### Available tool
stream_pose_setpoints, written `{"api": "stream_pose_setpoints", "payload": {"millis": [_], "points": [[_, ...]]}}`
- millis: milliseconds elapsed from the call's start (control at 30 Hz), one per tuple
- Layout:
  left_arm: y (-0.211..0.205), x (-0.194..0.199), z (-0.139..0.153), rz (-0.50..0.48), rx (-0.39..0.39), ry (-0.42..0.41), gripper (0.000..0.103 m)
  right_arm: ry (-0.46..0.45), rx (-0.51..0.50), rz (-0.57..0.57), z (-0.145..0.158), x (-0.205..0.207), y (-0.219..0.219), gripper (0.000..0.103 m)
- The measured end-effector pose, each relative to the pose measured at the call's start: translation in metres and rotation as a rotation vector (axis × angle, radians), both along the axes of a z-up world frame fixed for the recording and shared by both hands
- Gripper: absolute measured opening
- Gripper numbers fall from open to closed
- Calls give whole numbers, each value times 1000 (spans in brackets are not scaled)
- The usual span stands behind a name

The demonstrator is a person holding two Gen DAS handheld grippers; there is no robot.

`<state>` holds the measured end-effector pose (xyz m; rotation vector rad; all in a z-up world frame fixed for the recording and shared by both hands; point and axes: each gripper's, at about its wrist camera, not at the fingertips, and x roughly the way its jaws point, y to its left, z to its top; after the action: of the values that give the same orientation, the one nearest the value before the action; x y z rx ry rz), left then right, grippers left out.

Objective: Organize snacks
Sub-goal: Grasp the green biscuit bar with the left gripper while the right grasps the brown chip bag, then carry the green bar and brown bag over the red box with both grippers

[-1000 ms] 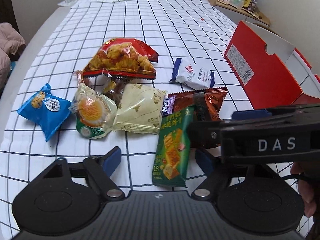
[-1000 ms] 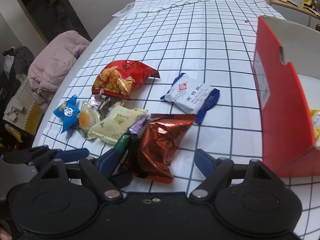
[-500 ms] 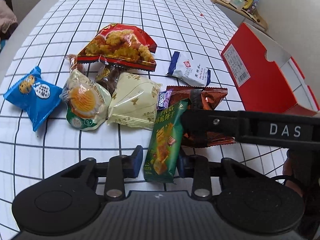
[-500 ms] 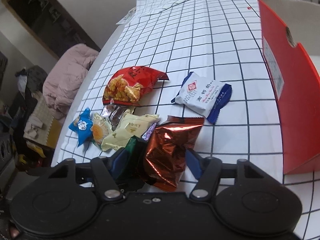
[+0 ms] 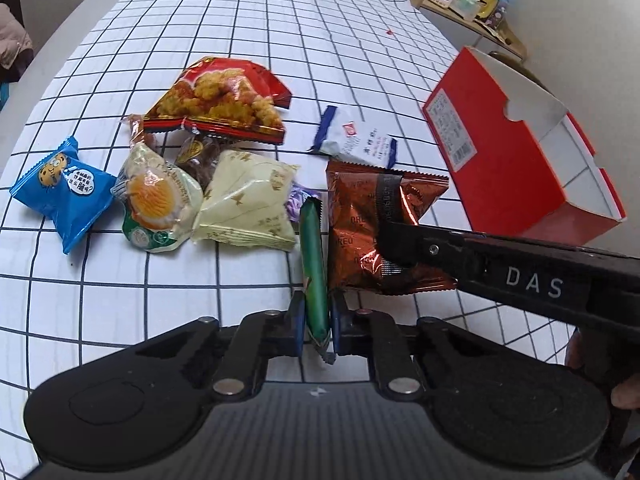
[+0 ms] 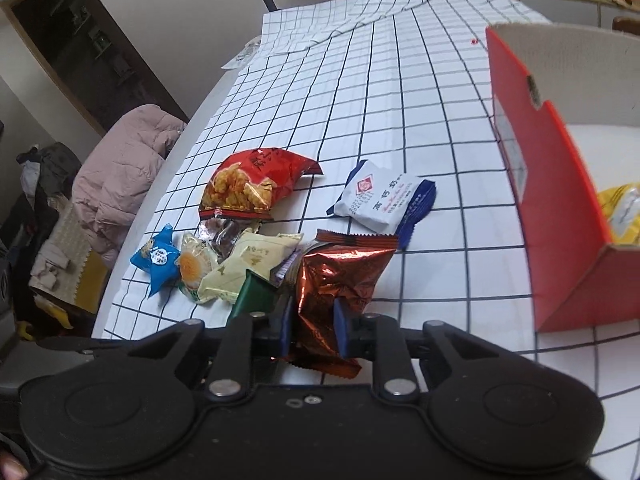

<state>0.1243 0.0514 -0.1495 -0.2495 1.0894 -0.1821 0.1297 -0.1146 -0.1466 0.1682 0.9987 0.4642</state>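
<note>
The left gripper [image 5: 317, 316] has its fingers pinching a green snack packet [image 5: 314, 256], while the right gripper [image 6: 314, 330] pinches a copper foil packet [image 6: 340, 280] beside a red box [image 6: 560, 208].

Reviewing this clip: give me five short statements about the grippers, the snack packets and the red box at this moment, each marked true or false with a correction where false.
1. The left gripper is shut on the green packet. True.
2. The right gripper is open above the blue cookie packet. False: it is shut on the copper foil packet.
3. The red box already holds a yellow packet. True.
4. The white-and-navy packet lies inside the red box. False: it lies on the checked cloth.
5. The red chips bag lies farther from the grippers than the cream packet. True.
</note>
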Motion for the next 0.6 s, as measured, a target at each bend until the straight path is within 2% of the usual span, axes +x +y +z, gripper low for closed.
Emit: {"api": "stream_pose_setpoints", "payload": {"millis": [233,333,600], "points": [[-14,-13,15,-40,-27,-20,12,-57,-61,-5,20,-22,-13,12],[-23,-21,25,-71,-33,-39,12,-67,-60,-26,28,-27,-25,5],[-40,-34,39,-100,-61,-45,11,-84,-65,-46,36,-40,-51,3]]}}
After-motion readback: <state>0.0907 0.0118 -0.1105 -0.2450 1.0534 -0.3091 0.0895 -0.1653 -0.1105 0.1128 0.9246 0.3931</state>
